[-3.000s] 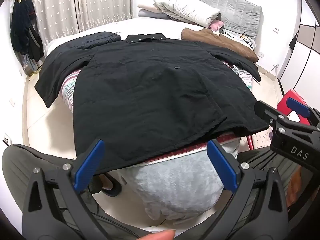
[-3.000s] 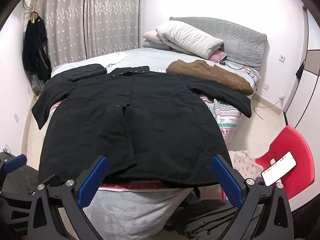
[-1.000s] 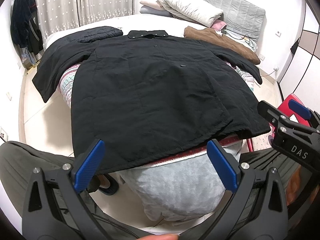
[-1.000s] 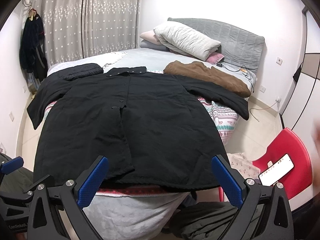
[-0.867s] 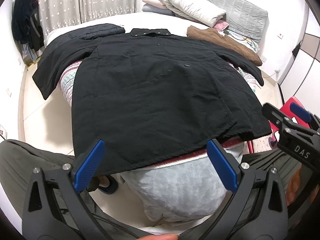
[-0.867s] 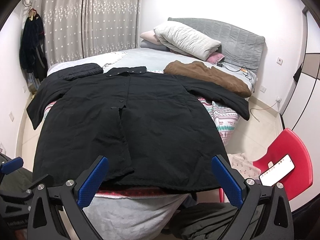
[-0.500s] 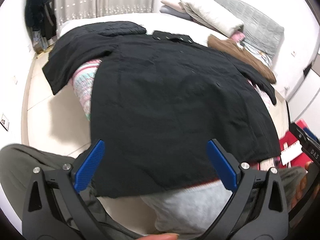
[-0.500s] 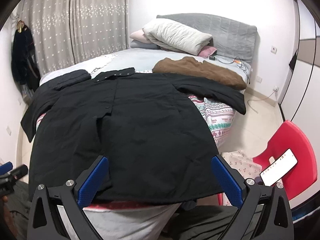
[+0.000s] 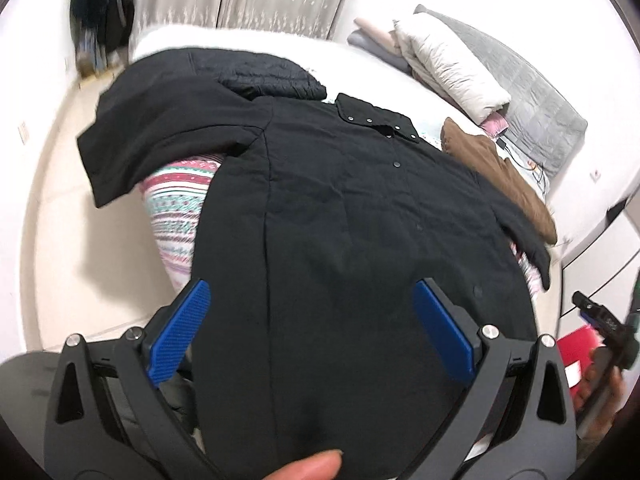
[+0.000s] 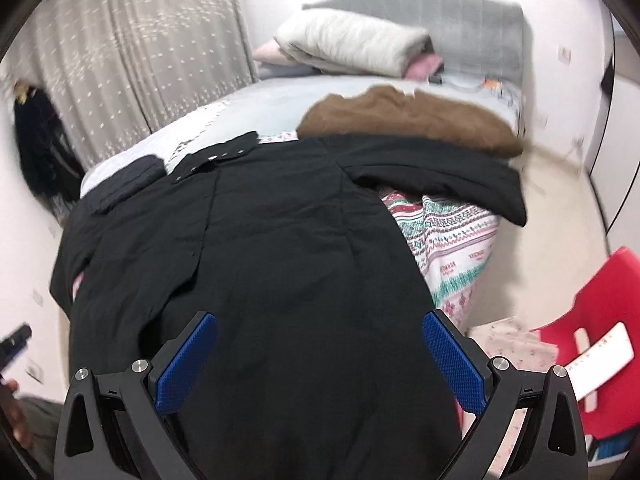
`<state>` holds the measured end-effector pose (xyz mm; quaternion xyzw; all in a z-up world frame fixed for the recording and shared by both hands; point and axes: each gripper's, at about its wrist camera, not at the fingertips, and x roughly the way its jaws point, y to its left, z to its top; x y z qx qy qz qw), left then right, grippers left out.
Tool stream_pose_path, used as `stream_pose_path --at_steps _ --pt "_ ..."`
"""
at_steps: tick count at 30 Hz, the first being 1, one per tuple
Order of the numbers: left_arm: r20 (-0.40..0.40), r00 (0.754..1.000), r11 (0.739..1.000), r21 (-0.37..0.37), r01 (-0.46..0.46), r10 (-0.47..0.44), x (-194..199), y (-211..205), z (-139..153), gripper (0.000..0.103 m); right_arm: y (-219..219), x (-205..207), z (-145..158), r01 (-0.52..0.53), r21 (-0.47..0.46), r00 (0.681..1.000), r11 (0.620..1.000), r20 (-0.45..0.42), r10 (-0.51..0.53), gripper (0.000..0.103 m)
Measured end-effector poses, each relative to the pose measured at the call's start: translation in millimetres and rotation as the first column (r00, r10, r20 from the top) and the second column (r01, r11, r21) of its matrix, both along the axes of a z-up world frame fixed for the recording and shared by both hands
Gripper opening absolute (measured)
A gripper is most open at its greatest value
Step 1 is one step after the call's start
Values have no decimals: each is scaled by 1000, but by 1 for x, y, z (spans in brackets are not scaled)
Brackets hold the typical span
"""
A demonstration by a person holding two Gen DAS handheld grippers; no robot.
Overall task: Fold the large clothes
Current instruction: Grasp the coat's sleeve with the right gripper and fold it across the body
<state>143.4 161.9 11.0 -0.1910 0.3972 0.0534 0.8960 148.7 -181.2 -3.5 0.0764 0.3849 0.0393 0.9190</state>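
A large black coat (image 9: pixel 360 220) lies spread flat, front up, across the foot of the bed, collar (image 9: pixel 376 118) far from me and both sleeves out to the sides. It fills the right wrist view too (image 10: pixel 280 260). My left gripper (image 9: pixel 312 312) is open, hovering over the coat's left lower half. My right gripper (image 10: pixel 320 344) is open, over the coat's right lower half. The left sleeve (image 9: pixel 160 136) hangs off the bed's left side; the right sleeve (image 10: pixel 448 176) hangs off the right. The hem is hidden below my fingers.
A brown garment (image 10: pixel 408 120) and pillows (image 10: pixel 352 44) lie near the grey headboard (image 10: pixel 480 32). A dark folded garment (image 9: pixel 264 76) sits by the left sleeve. A patterned blanket (image 10: pixel 448 236) covers the bed. A red chair (image 10: pixel 604 320) with a phone (image 10: pixel 600 360) stands right.
Both grippers have moved forward and over the coat, so the hem has dropped out of view. The left swung left, the right swung right. Both stay open.
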Motion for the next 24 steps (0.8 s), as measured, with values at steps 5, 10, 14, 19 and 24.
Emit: stream_pose_path --at_steps 5,10,14,19,24 --pt "-41 999 1000 -9 -4 3 65 8 17 101 -55 102 -3 57 135 991 989 -128 -40 103" --pt "-116 993 999 35 37 -33 126 6 5 101 -70 180 -25 107 199 974 974 -217 -62 103" --pt "-228 974 1000 21 17 -12 150 22 -12 101 -62 218 -50 101 179 948 979 -316 -40 103" --pt "-241 970 1000 -10 9 -12 138 25 -18 101 -94 243 -63 187 180 953 966 -273 -134 103" --pt "-239 971 1000 -16 -3 -1 117 18 -7 101 -168 221 -79 356 283 920 890 -272 -282 103"
